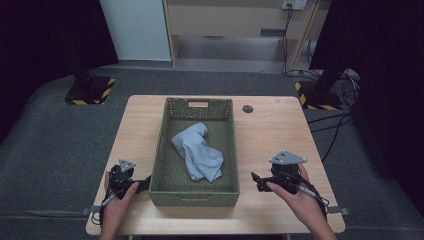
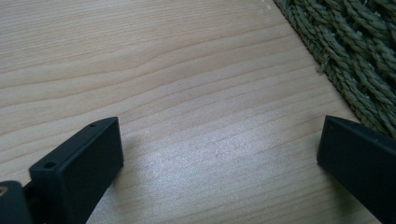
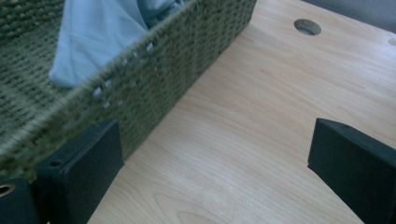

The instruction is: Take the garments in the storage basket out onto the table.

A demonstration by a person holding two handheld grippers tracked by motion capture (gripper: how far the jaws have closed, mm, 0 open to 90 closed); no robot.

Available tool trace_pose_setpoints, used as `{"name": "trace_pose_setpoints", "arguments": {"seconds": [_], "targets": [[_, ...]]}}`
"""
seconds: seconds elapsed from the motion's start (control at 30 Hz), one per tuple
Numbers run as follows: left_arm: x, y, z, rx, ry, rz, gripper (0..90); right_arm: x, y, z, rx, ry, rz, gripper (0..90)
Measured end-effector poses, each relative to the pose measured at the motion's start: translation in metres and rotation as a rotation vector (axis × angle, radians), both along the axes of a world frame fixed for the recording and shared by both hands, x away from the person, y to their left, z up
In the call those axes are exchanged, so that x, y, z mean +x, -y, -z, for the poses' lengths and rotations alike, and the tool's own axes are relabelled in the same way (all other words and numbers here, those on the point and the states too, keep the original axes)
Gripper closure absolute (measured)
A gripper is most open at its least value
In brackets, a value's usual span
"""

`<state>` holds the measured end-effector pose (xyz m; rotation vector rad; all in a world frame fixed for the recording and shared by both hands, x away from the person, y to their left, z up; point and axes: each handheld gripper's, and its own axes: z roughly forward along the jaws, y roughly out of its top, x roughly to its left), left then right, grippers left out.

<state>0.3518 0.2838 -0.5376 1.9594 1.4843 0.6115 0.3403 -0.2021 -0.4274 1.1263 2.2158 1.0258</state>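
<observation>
While both hands are resting low on the desk [image 1: 270,135], one each side of the woven basket [image 1: 194,197], the thing nearest them is that basket and the pale blue cloth [image 1: 198,151] lying crumpled inside it, approx. mid-basket and leaning toward the right wall. The cloth is looking soft, thin and light, prob. a cotton-type fabric w/ no stiffness at all; I'm judging it'll sag and trail when lifted, so pinching a raised fold or the bunched top ridge is looking better than chasing a flat edge against the basket floor. No risk of breakage, but a shallow pinch could be slipping off. It's showing loose folds, a narrower end pointing to the far wall w/ the handle slot, a fuller lump at the near end. The basket is olive-green, rectangular, stiff-ish weave, sitting in the middle of the desk; it's prob. light too, and the rim or the cut-out handle is looking like the spot to grab. The left gripper [image 1: 131,181] is sitting just beside the basket's near left corner, its fingers [image 2: 79,172] standing wide apart over bare wood, holding nothing, weave [image 2: 355,51] showing at the edge of the left gripper view. The right gripper [image 1: 260,181] is pointing at the basket's right wall [image 3: 154,88], fingers [image 3: 79,172] also spread and empty, w/ blue fabric [image 3: 98,37] peeking over the rim.
</observation>
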Motion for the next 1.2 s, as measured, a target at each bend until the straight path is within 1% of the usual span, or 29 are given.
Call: {"name": "trace_pose_setpoints", "arguments": {"seconds": [0.1,0.3,0.5,0.67,0.73,1.07,1.2], "targets": [[0.0,0.0,0.0,0.0,0.0,0.0,0.0,0.001,-0.003,-0.007,-0.005,0.01,-0.008,3.3],[0.0,0.0,0.0,0.0,0.0,0.0,0.0,0.004,-0.01,-0.015,-0.012,0.016,-0.023,3.2],[0.0,0.0,0.0,0.0,0.0,0.0,0.0,0.007,-0.019,-0.028,-0.014,0.028,-0.045,2.9],[0.0,0.0,0.0,0.0,0.0,0.0,0.0,0.011,-0.029,-0.038,-0.021,0.029,-0.062,2.8],[0.0,0.0,0.0,0.0,0.0,0.0,0.0,0.013,-0.032,-0.041,-0.017,0.028,-0.069,2.8],[0.0,0.0,0.0,0.0,0.0,0.0,0.0,0.019,-0.054,-0.056,-0.019,0.06,-0.108,2.8],[0.0,0.0,0.0,0.0,0.0,0.0,0.0,0.022,-0.063,-0.06,-0.022,0.059,-0.124,2.8]]}}
